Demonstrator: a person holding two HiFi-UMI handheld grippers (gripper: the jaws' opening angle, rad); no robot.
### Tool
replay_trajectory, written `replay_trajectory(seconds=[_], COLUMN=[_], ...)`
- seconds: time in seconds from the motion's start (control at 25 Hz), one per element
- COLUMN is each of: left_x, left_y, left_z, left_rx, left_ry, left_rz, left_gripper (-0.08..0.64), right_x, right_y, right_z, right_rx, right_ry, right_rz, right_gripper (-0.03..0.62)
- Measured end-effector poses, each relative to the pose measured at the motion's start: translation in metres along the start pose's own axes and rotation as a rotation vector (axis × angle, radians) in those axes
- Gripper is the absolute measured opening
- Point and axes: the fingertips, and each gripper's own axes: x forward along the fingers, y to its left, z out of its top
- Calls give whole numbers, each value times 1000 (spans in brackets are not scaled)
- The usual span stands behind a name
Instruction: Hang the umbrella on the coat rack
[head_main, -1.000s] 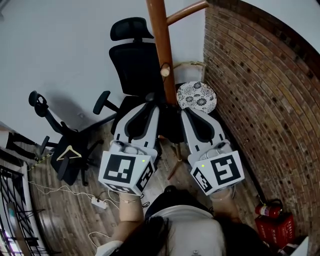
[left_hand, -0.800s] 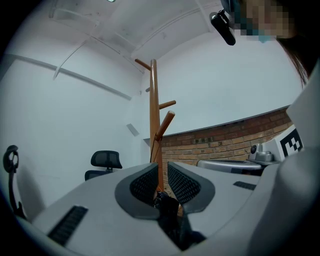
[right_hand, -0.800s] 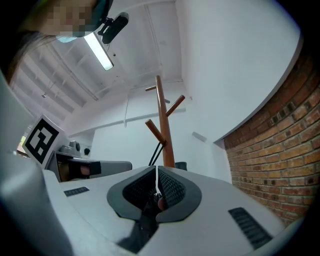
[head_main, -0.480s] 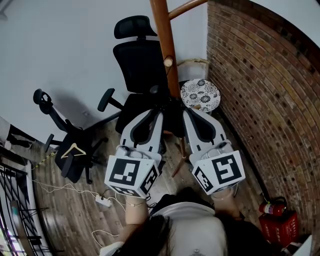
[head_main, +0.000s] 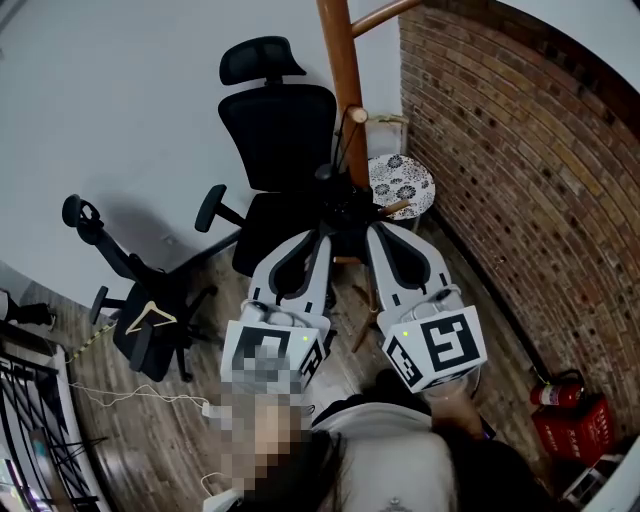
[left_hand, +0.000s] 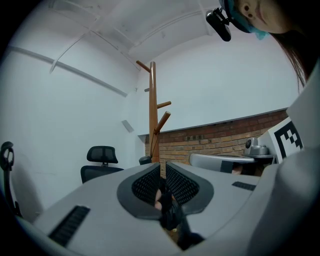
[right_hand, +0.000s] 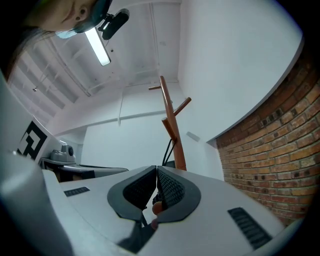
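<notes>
Beyond and left of my left claw (head_main: 322, 238) stands a black office chair (head_main: 280, 130). My left claw is closed to a narrow gap on the dark, folded umbrella (head_main: 343, 208). The umbrella sits between my two claw tips, close against the pole of the wooden coat rack (head_main: 346, 80) just ahead. My right claw (head_main: 372, 230) is pinched nearly closed on the umbrella too, and a black cord (right_hand: 171, 145) rises from it to a rack peg. Right of that claw are a floral stool (head_main: 402, 180) and then a brick wall (head_main: 500, 150).
</notes>
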Motion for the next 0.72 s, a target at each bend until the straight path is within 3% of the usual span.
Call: replay_trajectory(seconds=[0.72], left_x=[-73], left_y=[-5], left_z=[-14], left_rx=[-32], left_ry=[-3], left_rz=[-77], left_gripper=[9], right_x=[-42], right_y=[52], right_z=[-18], right_rx=[-7], right_ry=[56], right_rz=[-119], right_gripper=[37])
